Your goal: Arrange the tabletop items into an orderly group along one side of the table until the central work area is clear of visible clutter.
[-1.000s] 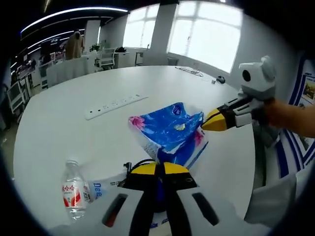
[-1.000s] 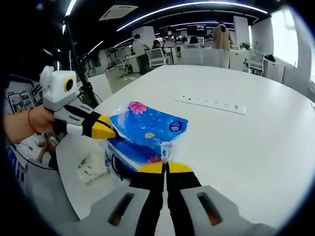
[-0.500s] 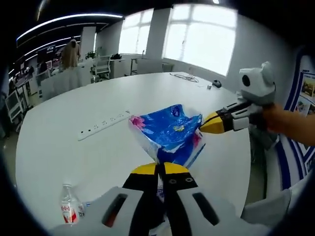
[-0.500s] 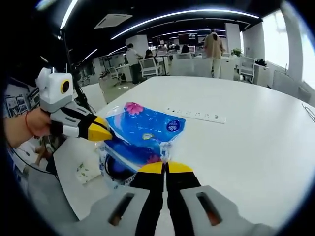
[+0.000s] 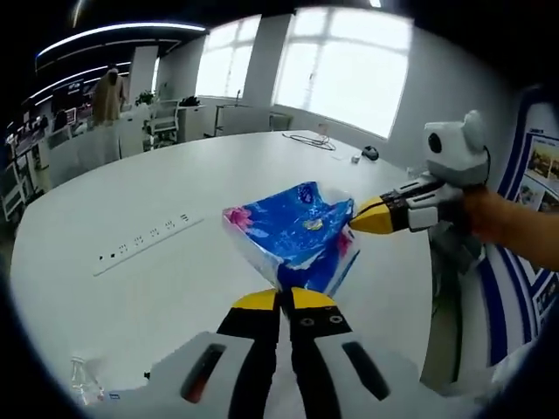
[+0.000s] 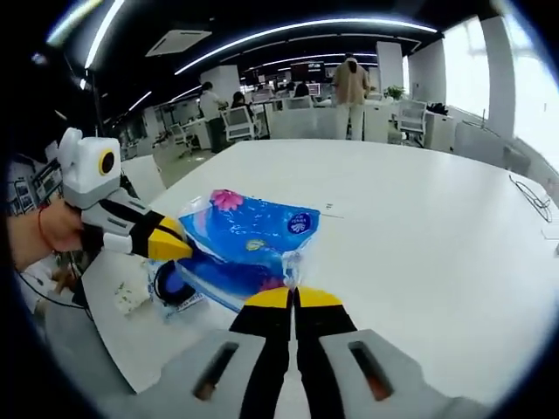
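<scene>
hanging between the two tools, the blue plastic pack of tissues with a pink flower print [image 5: 294,233] was held above the round white desk [image 5: 131,288]. the left tool [image 5: 279,298] had its yellow-tipped jaws pressed together on the pack's near lower edge, right at its own tips. the right tool [image 5: 356,221] came in from the right of the left gripper view, its yellow tip pinched on the pack's far corner, with a hand [image 5: 507,229] behind it.

in the right gripper view the right tool [image 6: 294,297] was closed on the clear plastic edge of the pack [image 6: 244,247] just ahead of its tips, and the left tool [image 6: 182,250] gripped the pack's left end. below the pack lay a dark round object [image 6: 175,285] and a small white packet [image 6: 129,297] on the desk [image 6: 419,244].

a white power strip [image 5: 147,241] lay well off to the left tool's left, and a clear bottle [image 5: 84,391] sat near its lower left.
</scene>
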Demonstrator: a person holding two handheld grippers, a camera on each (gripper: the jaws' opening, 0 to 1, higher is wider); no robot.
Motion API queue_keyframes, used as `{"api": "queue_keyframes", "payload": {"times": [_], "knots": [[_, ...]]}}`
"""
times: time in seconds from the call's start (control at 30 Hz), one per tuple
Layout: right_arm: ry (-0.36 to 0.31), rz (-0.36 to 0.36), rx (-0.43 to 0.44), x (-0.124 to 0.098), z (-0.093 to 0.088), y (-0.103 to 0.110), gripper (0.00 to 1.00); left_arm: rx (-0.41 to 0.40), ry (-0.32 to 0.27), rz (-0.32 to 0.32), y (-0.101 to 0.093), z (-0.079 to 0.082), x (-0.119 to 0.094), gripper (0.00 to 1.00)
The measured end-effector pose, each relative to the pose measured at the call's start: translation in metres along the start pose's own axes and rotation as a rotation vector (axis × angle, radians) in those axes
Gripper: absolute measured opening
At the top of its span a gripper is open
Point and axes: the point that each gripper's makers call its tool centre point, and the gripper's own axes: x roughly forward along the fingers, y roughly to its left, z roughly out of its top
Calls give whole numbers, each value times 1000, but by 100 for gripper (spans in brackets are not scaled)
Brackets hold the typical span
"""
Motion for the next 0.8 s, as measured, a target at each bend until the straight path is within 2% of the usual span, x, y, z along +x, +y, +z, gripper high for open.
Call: {"api": "queue_keyframes", "payload": {"times": [0.13, 0.37, 0.63, 0.8], "knots": [[13, -20, 11, -2, -6, -20, 0, -10, 22, -14, -9, -2, 24, 0], [61, -53, 34, 5, -27, -56, 0, -59, 54, -33, -18, -9, 59, 0], [108, -61, 74, 24, -54, -75, 0, -105, 115, -38, -15, -34, 96, 0], [148, -63, 101, 40, -74, -88, 0, -165, 150, -40, -12, -49, 116, 0]]}}
